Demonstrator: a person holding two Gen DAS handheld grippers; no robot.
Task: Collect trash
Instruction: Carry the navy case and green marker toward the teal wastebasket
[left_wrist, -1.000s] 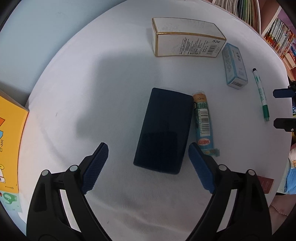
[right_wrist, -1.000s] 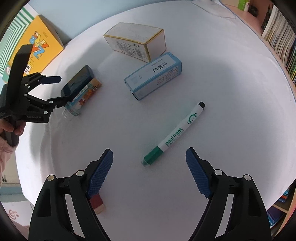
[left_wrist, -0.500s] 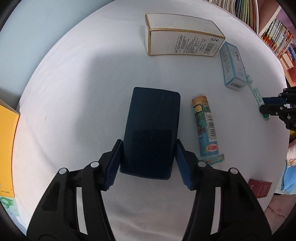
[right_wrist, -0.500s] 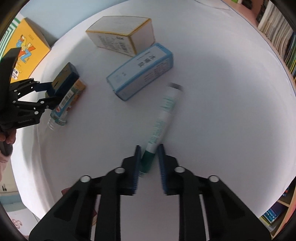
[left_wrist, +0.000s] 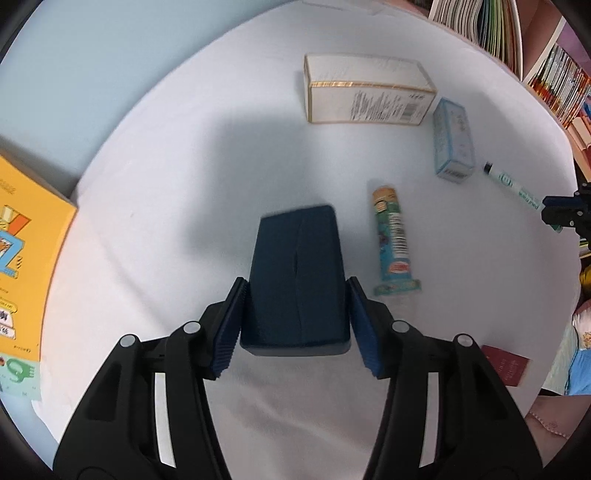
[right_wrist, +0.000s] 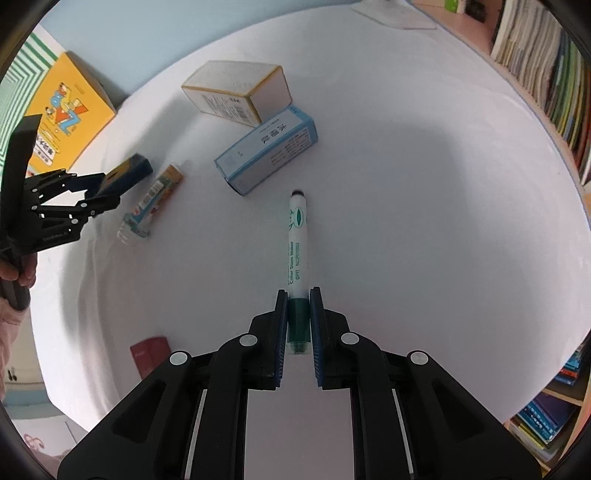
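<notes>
My left gripper (left_wrist: 295, 325) is shut on a dark blue box (left_wrist: 297, 273) and holds it tilted up off the white round table (left_wrist: 184, 184). It also shows in the right wrist view (right_wrist: 127, 177). My right gripper (right_wrist: 298, 321) is shut on the green cap end of a white and green marker (right_wrist: 297, 236), which points away from me. A small bottle with a colourful label (left_wrist: 391, 240) lies beside the blue box. A white and gold box (left_wrist: 365, 94) and a light blue box (left_wrist: 453, 140) lie further back.
A small dark red box (left_wrist: 504, 365) lies near the table's front edge. A yellow book (left_wrist: 22, 258) lies off the table's left side. Bookshelves (right_wrist: 546, 74) stand to the right.
My left gripper closed on the dark blue box and lifted its near end. My right gripper closed on the marker's green end, and the marker turned to point straight away.
</notes>
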